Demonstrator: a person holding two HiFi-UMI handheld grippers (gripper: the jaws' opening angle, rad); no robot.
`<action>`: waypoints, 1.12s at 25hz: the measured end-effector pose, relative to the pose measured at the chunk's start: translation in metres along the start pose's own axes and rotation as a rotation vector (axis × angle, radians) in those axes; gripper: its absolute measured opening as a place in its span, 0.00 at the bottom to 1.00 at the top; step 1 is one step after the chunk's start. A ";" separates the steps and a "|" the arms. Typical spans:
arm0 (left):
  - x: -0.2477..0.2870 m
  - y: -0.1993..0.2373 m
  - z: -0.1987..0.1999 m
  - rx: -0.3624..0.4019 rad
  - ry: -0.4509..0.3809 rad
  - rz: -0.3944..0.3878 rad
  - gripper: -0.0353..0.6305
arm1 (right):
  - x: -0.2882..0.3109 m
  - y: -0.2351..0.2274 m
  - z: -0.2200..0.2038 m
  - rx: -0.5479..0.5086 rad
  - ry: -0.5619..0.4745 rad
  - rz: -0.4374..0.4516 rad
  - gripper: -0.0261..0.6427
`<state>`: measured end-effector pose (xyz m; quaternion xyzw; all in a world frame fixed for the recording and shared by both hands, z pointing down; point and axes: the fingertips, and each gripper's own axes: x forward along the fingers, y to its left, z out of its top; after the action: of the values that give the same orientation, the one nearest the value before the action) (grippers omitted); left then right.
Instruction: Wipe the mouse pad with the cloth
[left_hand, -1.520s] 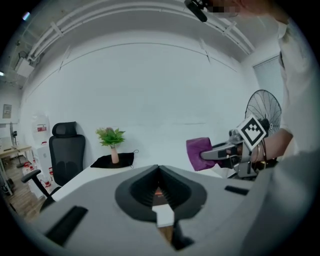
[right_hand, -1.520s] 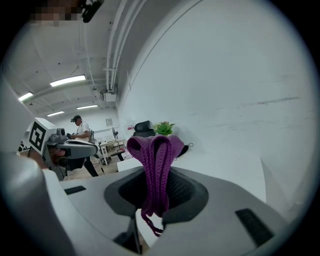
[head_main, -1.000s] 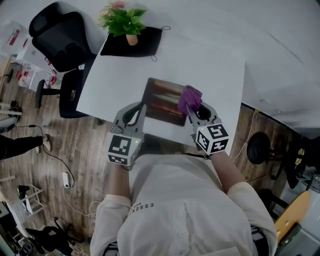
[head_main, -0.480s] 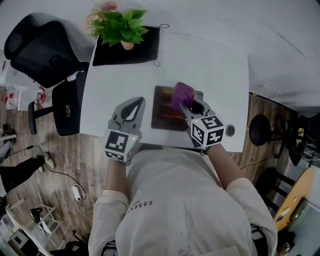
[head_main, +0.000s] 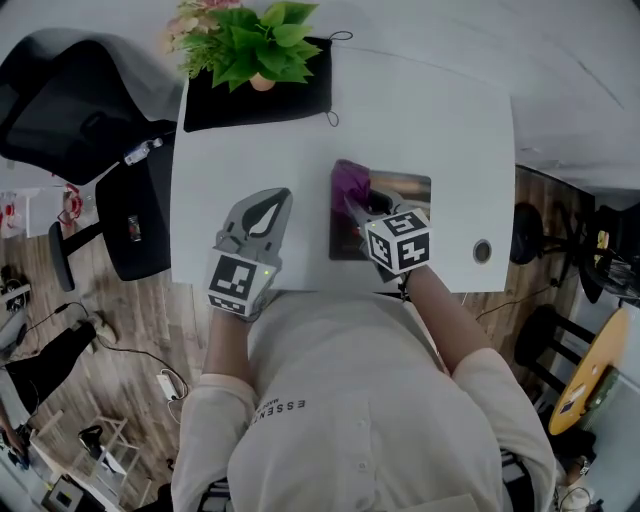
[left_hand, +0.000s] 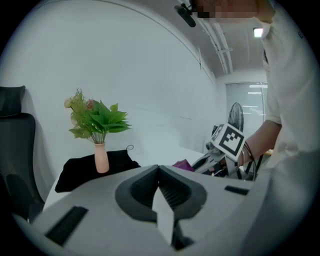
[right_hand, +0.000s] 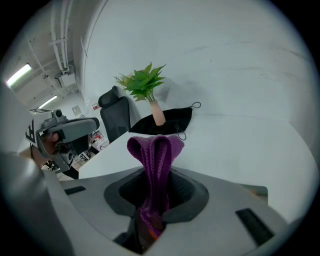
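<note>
Wiping stroke on the mouse pad (head_main: 408, 188)
Right gripper (head_main: 356, 208) pinches the cloth (head_main: 348, 182) at the pad's 9 o'clock edge; left gripper (head_main: 268, 203) sits closed, empty. Next, probably a sweep toward 3 o'clock.

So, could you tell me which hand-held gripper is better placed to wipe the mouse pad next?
The right. The right hand-held gripper is shut on the purple cloth, which is over the mouse pad. The left hand-held gripper is shut, empty, and over bare table beside the pad.
</note>
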<state>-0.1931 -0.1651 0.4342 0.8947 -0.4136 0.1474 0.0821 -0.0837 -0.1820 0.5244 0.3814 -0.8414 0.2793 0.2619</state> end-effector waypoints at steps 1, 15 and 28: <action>0.001 0.002 -0.002 0.000 -0.001 -0.009 0.06 | 0.007 0.002 -0.002 -0.004 0.014 0.002 0.18; 0.016 0.011 -0.007 -0.035 0.024 -0.025 0.06 | 0.044 -0.011 -0.022 0.083 0.153 0.060 0.18; 0.038 -0.009 0.003 0.024 0.046 0.005 0.06 | 0.019 -0.048 -0.037 0.144 0.169 0.056 0.19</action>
<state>-0.1627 -0.1875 0.4432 0.8910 -0.4119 0.1729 0.0803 -0.0482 -0.1939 0.5761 0.3507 -0.8044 0.3775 0.2956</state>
